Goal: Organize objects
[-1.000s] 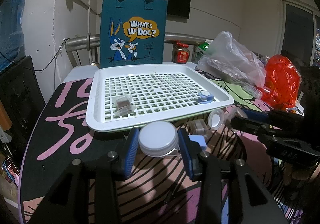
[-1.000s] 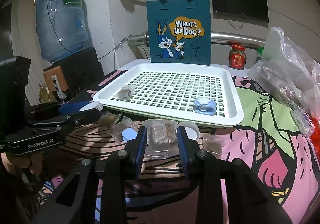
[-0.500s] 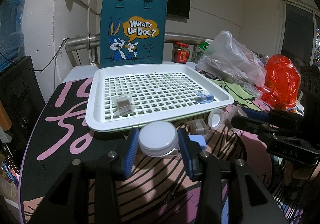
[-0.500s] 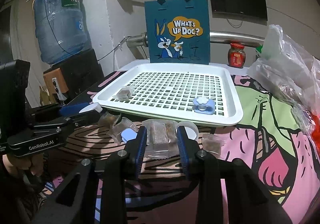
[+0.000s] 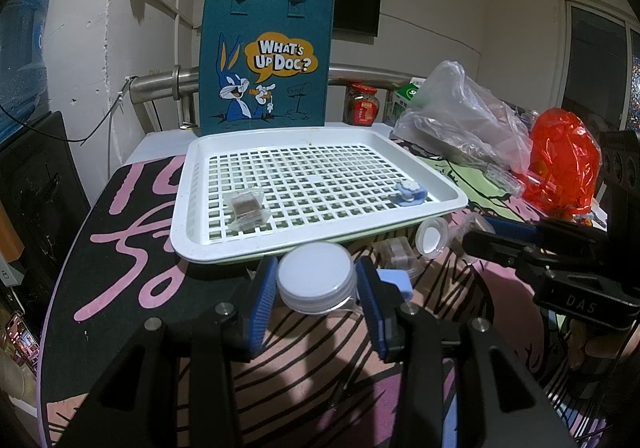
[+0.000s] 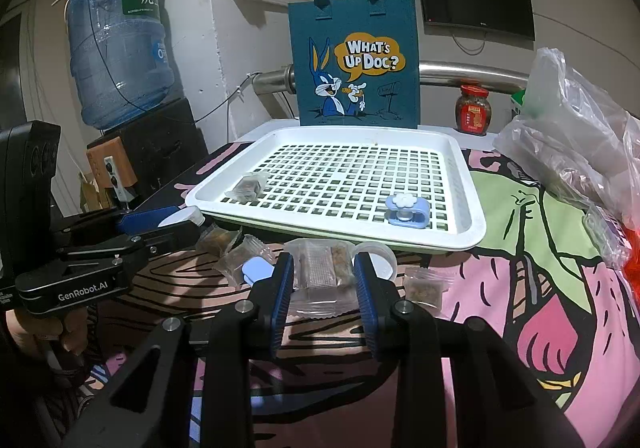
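Observation:
A white slotted tray (image 5: 188, 204) (image 6: 472, 204) holds a wrapped brown cube (image 5: 245, 208) (image 6: 249, 185) and a blue clip (image 5: 411, 195) (image 6: 406, 211). My left gripper (image 5: 317, 290) is shut on a white jar lid (image 5: 316, 277) just before the tray's near rim; it also shows in the right wrist view (image 6: 160, 226). My right gripper (image 6: 323, 286) is shut on a clear snack packet (image 6: 322, 276) in front of the tray; it also shows in the left wrist view (image 5: 492, 236).
Loose wrapped snacks (image 6: 240, 252), a small white cap (image 5: 430, 238) (image 6: 380, 260) and a blue piece (image 6: 256, 272) lie before the tray. A teal tote bag (image 5: 266, 60) stands behind it. Plastic bags (image 5: 460, 120), a red bag (image 5: 564, 164) and a jar (image 6: 474, 108) sit right. A water jug (image 6: 120, 48) stands left.

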`<state>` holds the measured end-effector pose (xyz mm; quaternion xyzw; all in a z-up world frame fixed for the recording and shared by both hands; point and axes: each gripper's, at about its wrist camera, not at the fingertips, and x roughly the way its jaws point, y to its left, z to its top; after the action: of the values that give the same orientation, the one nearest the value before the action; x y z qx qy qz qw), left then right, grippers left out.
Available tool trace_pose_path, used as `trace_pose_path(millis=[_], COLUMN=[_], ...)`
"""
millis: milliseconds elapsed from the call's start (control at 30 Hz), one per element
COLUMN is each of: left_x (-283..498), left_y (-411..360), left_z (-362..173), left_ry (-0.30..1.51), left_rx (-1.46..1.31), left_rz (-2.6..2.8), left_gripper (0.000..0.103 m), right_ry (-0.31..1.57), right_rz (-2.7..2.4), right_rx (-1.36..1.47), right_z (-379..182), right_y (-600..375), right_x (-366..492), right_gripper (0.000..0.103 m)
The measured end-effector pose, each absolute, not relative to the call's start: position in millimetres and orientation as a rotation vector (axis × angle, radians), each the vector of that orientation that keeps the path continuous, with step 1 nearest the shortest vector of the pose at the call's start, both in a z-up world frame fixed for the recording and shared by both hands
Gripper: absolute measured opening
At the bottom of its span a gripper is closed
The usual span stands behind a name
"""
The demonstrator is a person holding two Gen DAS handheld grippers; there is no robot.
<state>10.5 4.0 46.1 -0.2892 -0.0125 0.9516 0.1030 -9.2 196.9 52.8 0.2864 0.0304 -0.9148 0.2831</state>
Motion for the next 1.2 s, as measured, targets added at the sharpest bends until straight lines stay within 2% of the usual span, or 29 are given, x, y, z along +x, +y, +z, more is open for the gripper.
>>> trace_pose_path(millis=[900, 1200], left_x=[3, -22], left_y=[-3, -23], left_z=[39, 65], left_ry=[-0.097, -0.063], left_rx=[-0.921, -0.902], left_rz=[2.759, 2.825], left_gripper=[0.039, 0.039], right_ry=[0.02, -0.054], right_rz=[-2.444, -2.379], right_rx=[0.822, 0.793], right_z=[52, 96], right_y=[201, 211], right_x=[-15, -42], right_gripper=[0.03, 0.03])
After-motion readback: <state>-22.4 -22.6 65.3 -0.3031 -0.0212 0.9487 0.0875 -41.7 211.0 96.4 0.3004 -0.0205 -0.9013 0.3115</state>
